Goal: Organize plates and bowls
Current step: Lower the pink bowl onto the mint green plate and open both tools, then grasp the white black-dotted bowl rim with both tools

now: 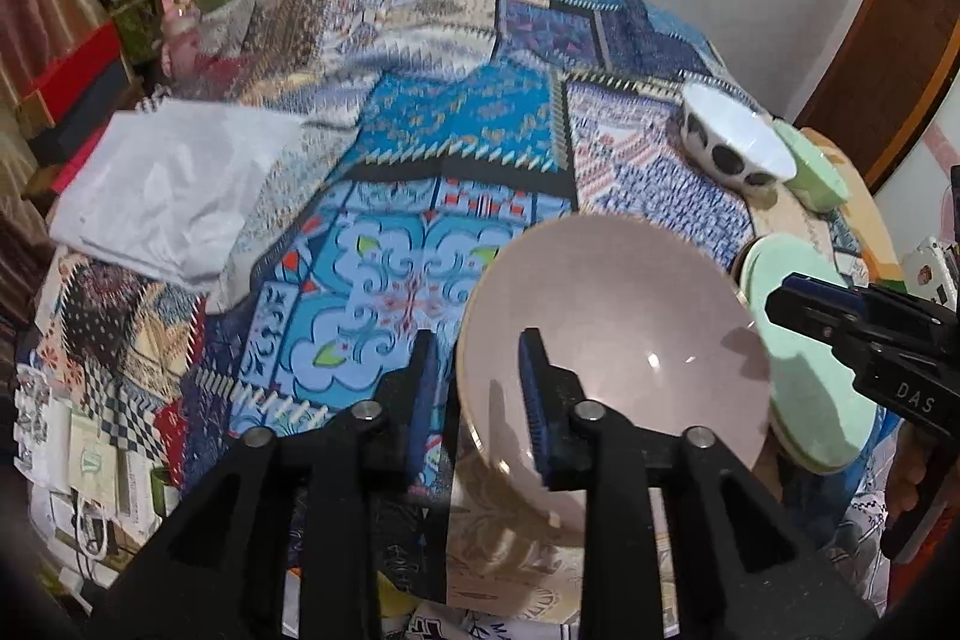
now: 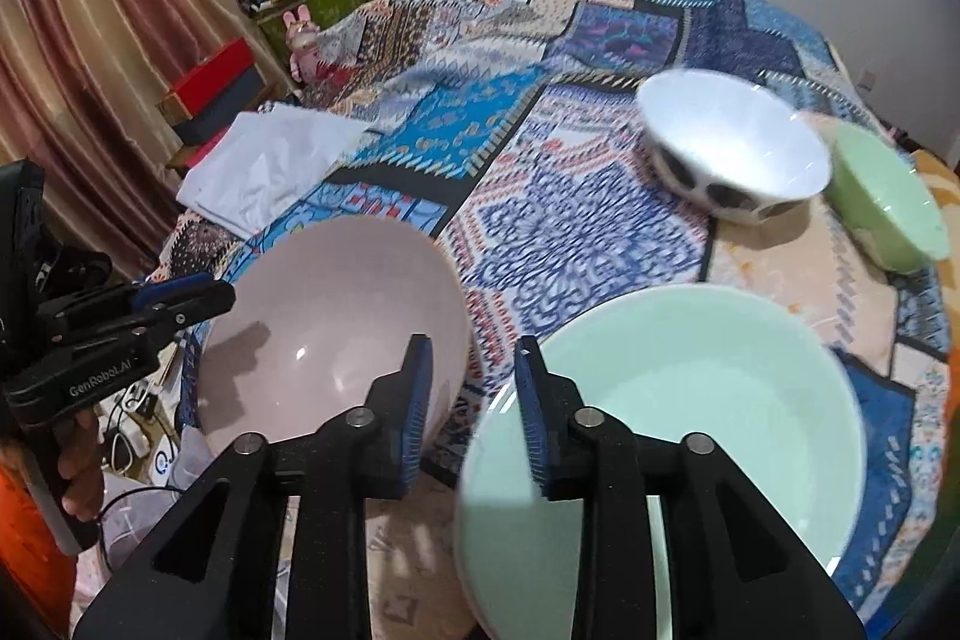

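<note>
The left claw [image 1: 477, 376] stands a little apart, its jaws astride the near-left rim of the pink bowl [image 1: 618, 328] without pressing it. The right claw [image 2: 474, 388] is likewise apart, astride the near-left rim of the large mint-green bowl [image 2: 690, 400], pads clear of it. Both bowls sit side by side on the patchwork-covered surface [image 2: 570, 220], pink at nine o'clock of the green. At one o'clock stand a white black-spotted bowl [image 2: 732, 148] and, just beside it, a small green bowl [image 2: 882, 208].

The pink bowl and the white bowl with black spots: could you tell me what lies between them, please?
Only bare patchwork cloth lies between the pink bowl and the white spotted bowl, clearest in the right wrist view.
</note>
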A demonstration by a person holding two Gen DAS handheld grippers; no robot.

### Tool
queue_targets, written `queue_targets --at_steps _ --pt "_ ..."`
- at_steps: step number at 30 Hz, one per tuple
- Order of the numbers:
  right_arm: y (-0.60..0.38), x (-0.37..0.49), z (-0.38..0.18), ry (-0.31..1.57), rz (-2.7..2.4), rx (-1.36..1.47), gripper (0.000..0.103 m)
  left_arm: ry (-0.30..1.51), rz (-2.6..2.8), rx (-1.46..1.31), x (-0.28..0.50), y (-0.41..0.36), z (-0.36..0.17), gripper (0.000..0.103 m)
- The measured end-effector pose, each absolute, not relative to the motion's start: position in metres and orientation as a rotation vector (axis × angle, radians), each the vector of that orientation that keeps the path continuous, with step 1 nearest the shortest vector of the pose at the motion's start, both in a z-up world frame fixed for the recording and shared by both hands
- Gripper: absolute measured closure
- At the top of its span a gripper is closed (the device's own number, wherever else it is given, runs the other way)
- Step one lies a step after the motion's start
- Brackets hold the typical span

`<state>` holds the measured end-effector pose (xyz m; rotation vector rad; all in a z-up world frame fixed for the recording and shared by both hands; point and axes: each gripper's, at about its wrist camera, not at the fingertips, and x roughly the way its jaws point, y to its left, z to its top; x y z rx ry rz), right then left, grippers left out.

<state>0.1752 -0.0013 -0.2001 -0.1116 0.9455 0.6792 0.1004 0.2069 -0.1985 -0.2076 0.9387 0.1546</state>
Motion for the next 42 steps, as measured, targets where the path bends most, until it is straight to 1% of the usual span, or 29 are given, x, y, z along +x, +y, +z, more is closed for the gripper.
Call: queue_targets --at_steps 4,6,7,8,11,13,15,18,22,29,38,39,41,42 --pt "-0.016 0.177 -0.184 0.896 0.644 -0.099 0.059 0.886 0.140 -0.186 0.104 0.196 -0.178 0.060" --pt "-0.025 0.181 -0.176 0.871 0.624 -0.090 0.056 0.859 0.128 -0.181 0.106 0.189 -0.167 0.051" --pt "-0.029 0.182 -0.172 0.863 0.615 -0.085 0.055 0.846 0.126 -0.178 0.108 0.186 -0.163 0.047" --pt "-0.032 0.184 -0.169 0.855 0.608 -0.080 0.055 0.829 0.121 -0.174 0.110 0.182 -0.157 0.042" --pt "-0.045 0.190 -0.158 0.830 0.584 -0.062 0.053 0.801 0.102 -0.162 0.117 0.173 -0.144 0.033" --pt "-0.054 0.195 -0.151 0.806 0.562 -0.049 0.046 0.788 0.090 -0.155 0.123 0.167 -0.137 0.027" --pt "-0.060 0.199 -0.146 0.785 0.543 -0.042 0.044 0.772 0.080 -0.146 0.129 0.160 -0.131 0.018" --pt "-0.073 0.209 -0.139 0.763 0.512 -0.026 0.041 0.740 0.069 -0.128 0.140 0.150 -0.122 0.012" --pt "-0.087 0.222 -0.135 0.753 0.492 0.015 0.036 0.728 0.058 -0.110 0.157 0.141 -0.118 0.008" --pt "-0.099 0.244 -0.136 0.731 0.447 0.008 0.036 0.743 0.031 -0.105 0.193 0.131 -0.122 0.006" --pt "-0.113 0.279 -0.153 0.735 0.395 0.031 0.036 0.797 0.000 -0.116 0.247 0.121 -0.144 0.006" --pt "-0.114 0.284 -0.156 0.739 0.386 0.033 0.037 0.804 -0.005 -0.116 0.254 0.120 -0.148 0.006" --pt "-0.116 0.294 -0.162 0.745 0.369 0.038 0.040 0.820 -0.011 -0.113 0.266 0.118 -0.154 0.006" --pt "-0.116 0.298 -0.165 0.749 0.363 0.038 0.045 0.828 -0.019 -0.113 0.273 0.117 -0.158 0.006"
